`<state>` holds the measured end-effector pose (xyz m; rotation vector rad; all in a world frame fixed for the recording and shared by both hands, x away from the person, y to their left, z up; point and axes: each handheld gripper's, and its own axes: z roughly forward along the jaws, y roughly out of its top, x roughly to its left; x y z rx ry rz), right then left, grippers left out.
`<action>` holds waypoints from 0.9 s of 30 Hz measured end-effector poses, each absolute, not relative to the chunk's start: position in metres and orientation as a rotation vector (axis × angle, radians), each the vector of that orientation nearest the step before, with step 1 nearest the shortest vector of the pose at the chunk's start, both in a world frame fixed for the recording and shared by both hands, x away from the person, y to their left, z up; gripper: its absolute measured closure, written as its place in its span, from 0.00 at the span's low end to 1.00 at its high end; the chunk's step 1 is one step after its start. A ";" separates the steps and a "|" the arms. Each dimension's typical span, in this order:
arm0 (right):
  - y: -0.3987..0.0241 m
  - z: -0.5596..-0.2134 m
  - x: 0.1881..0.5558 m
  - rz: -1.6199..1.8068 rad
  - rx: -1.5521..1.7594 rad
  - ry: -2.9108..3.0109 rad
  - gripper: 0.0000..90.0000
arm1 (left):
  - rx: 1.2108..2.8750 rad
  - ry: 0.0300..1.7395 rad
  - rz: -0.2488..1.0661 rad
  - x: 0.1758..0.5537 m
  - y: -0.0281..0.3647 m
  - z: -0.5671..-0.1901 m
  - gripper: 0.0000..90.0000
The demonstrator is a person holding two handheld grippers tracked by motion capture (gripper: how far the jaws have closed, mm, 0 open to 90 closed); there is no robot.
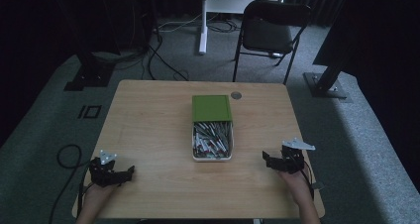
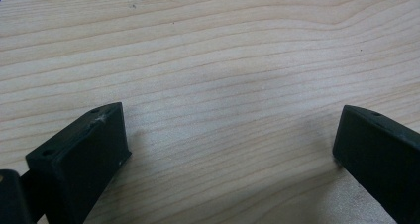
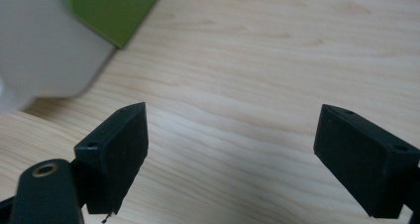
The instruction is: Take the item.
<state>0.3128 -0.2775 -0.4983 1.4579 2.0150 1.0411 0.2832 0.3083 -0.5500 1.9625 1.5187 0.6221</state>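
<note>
Here the white box sits near the middle of the wooden surface, packed with pens lying lengthwise. Its green lid is slid toward the far end, covering that part and leaving the near part uncovered. Just beyond the lid's right corner a small round grey disc is set into the surface.

The left tongs rest at the near left corner, held by a hand coming in from the bottom edge, well apart from the box. In the left gripper view the jaws are spread wide over bare wood grain with nothing between them.

The right tongs lie near the right edge, also hand-held, nearer the box than the left ones but not touching it. In the right gripper view they stand released, with the box's white wall and a corner of the green lid at upper left.

Beyond the surface a dark folding chair stands on the grey carpet.
</note>
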 end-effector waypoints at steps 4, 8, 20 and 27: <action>-0.269 -0.485 0.313 1.073 1.414 2.017 0.16 | 1.963 1.518 0.622 0.283 0.308 -0.550 0.01; -0.262 -0.477 0.313 1.094 1.380 2.033 0.16 | 1.963 1.519 0.621 0.283 0.308 -0.550 0.01; -0.234 -0.458 0.313 1.163 1.290 2.079 0.16 | 1.962 1.519 0.621 0.283 0.308 -0.550 0.01; -0.218 -0.451 0.315 1.189 1.249 2.101 0.16 | 1.962 1.518 0.622 0.283 0.308 -0.550 0.01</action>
